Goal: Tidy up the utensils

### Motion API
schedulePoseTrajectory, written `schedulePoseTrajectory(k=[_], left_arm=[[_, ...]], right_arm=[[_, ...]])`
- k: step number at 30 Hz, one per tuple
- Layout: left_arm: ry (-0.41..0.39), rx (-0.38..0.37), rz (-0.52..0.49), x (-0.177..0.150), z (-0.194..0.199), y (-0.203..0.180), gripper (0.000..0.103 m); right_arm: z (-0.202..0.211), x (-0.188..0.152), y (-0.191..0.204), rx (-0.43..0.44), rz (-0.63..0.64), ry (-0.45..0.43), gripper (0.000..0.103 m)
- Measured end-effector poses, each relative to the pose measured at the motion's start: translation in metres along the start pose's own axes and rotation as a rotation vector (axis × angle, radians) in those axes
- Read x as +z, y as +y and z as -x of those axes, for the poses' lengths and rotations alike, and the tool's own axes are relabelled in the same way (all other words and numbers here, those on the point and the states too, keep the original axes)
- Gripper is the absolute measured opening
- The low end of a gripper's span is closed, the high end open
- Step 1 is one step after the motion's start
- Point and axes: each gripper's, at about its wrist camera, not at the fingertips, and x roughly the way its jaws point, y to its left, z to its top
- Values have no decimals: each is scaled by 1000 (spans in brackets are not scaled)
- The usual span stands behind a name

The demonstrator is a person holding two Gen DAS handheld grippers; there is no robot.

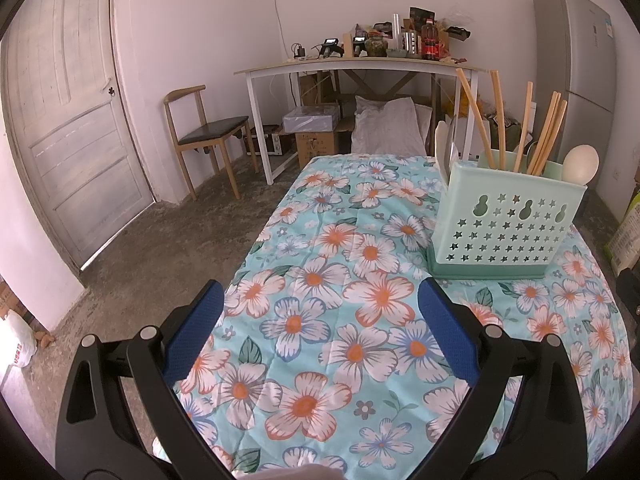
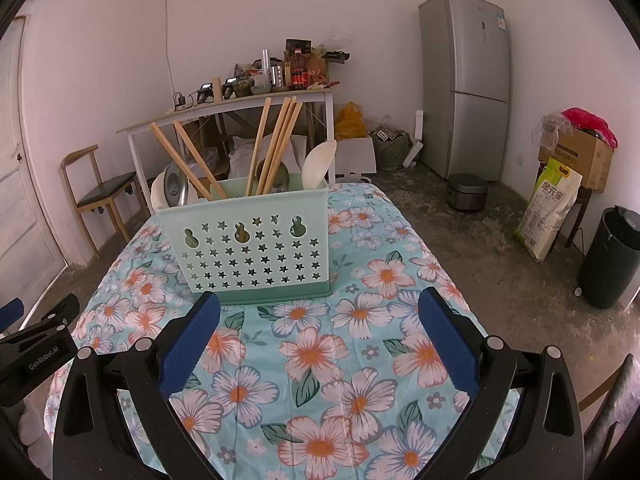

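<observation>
A pale green utensil holder [image 1: 508, 226] with star-shaped holes stands upright on the floral tablecloth [image 1: 320, 320], to the right of my left gripper; it also shows in the right wrist view [image 2: 252, 246], just ahead and left of centre. Several wooden chopsticks [image 2: 276, 148], white spoons [image 2: 318, 164] and a metal spoon [image 2: 176, 188] stand in it. My left gripper [image 1: 320, 300] is open and empty above the cloth. My right gripper [image 2: 320, 308] is open and empty; its left fingertip [image 2: 208, 308] is close to the holder's base.
The table's left edge [image 1: 256, 240] drops to a concrete floor. A chair [image 1: 204, 136], a cluttered white desk [image 1: 360, 64] and a fridge [image 2: 464, 80] stand along the back. A rice sack [image 2: 548, 208] and a dark bin [image 2: 616, 256] are on the right. The left gripper's body [image 2: 36, 344] shows at the left edge.
</observation>
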Motion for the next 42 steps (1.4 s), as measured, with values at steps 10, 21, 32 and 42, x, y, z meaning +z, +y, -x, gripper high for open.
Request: schedulePoseTrajectory(k=[10, 21, 32, 42], left_arm=[[0, 1, 0, 0, 0, 0, 94], [1, 1, 0, 0, 1, 0, 94], [1, 1, 0, 0, 0, 0, 94], [7, -6, -2, -1, 0, 0, 94]], right_arm=[[0, 0, 0, 1, -2, 1, 96], [0, 1, 1, 1, -4, 2, 96], [0, 1, 1, 1, -9, 4, 96], [0, 0, -1, 4, -13, 5, 96]])
